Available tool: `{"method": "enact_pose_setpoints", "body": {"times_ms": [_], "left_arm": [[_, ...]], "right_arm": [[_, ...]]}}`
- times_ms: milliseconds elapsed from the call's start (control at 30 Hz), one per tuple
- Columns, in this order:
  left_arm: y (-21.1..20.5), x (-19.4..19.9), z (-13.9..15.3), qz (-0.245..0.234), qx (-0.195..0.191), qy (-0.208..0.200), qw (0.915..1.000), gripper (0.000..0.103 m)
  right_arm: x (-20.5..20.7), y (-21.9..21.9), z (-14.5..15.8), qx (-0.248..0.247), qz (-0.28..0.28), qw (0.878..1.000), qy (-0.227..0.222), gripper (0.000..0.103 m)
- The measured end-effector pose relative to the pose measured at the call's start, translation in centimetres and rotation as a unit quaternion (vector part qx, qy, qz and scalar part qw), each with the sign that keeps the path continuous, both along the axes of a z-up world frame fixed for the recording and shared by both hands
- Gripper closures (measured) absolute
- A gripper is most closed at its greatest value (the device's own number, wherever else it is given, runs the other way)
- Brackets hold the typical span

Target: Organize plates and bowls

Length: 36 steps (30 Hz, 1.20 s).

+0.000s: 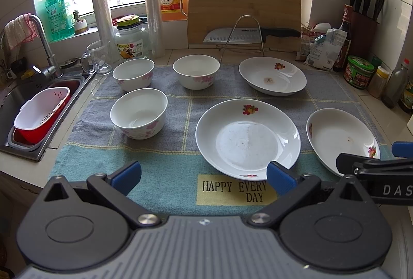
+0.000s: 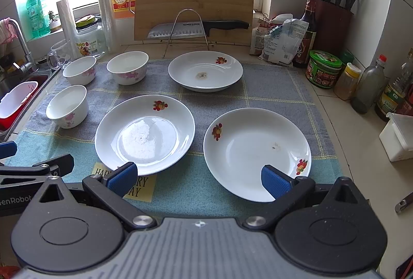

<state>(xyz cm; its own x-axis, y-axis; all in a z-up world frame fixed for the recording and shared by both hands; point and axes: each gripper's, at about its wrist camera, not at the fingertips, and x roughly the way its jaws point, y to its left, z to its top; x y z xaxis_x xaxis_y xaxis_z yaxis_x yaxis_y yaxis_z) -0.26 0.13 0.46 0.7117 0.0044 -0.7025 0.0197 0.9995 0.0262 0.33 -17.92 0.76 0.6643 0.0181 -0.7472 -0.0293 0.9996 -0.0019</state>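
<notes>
On towel [image 1: 165, 165] over table: three bowls [image 1: 139, 112], three plates [image 1: 247, 138] laid apart. Left gripper [image 1: 204, 177], right gripper [image 2: 198, 179] held above, jaws wide apart, nothing clamped.

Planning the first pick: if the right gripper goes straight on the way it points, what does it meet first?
Probably the near right plate: the right gripper stands open, tilted down, one fingertip already over that plate's near rim. Depth is unclear; it could touch the mat first.
</notes>
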Motion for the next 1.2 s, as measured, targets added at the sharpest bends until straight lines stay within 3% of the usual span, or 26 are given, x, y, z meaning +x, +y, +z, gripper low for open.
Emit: {"method": "enact_pose_setpoints", "body": {"times_ms": [1200], "left_arm": [[0.46,-0.34,0.49,-0.003,-0.002,-0.007,1.0,0.001]], "right_arm": [[-0.71,0.47,0.67,-0.01,-0.001,1.0,-0.01,0.0]]}}
